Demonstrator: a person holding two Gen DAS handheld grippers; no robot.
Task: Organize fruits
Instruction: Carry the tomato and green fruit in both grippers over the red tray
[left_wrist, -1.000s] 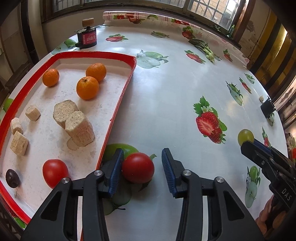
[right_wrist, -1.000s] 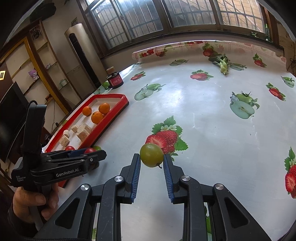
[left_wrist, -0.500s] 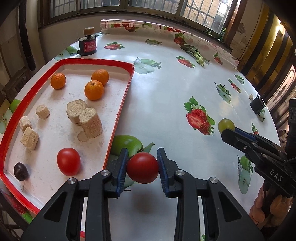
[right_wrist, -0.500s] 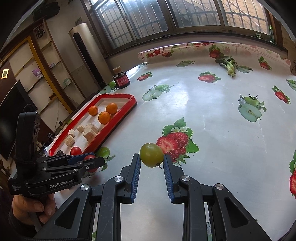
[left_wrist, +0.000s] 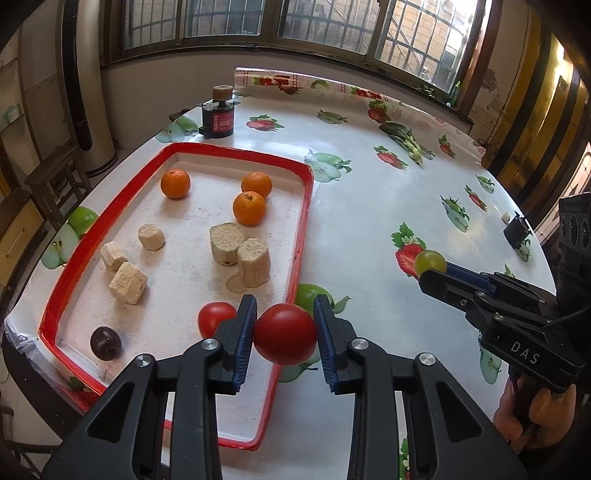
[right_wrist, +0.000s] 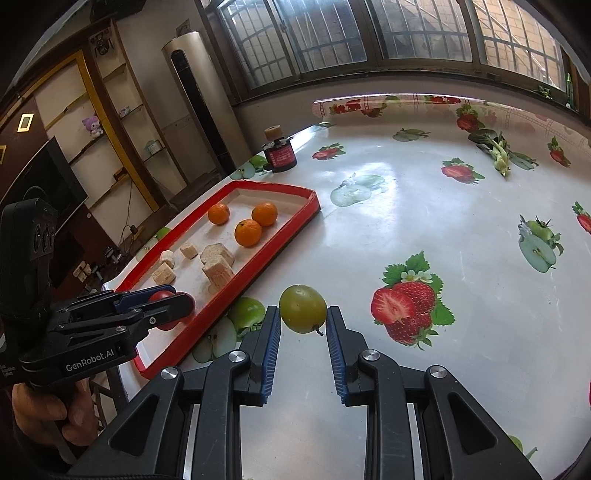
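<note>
Over the tray's near edge: the left gripper (left_wrist: 284, 334) has a red tomato (left_wrist: 283, 333) pinched between its blue pads, held up off the surface above the tray's right rim.
Left gripper grip: both pads are pressed against the tomato's sides, and the fruit fills the gap.
Right gripper: the right gripper (right_wrist: 303, 332) is clamped on a green plum (right_wrist: 303, 308), pads tight on either side, little stem poking down.
Green plum position: up in the air over the tablecloth (right_wrist: 424, 229), just beside the printed strawberry, and well right of the tray.
Red tray: the red-rimmed tray (left_wrist: 303, 221) sits on the left part of the table, white inside.
Tray, far end: three oranges (left_wrist: 249, 208) are grouped there, two close together, one apart to the left.
Tray, middle: five pale biscuit-like blocks (left_wrist: 253, 262), two of them touching, crumbs beside them.
Tray, near end: a second tomato (left_wrist: 214, 318) rests just behind the left finger, and a dark plum (left_wrist: 106, 342) lies near the corner.
Beyond the tray: a small dark jar (left_wrist: 218, 118) with a cork-coloured top stands by the table's far edge.
Right hand: it shows under the right gripper's handle, low in the left wrist view (left_wrist: 535, 413).
</note>
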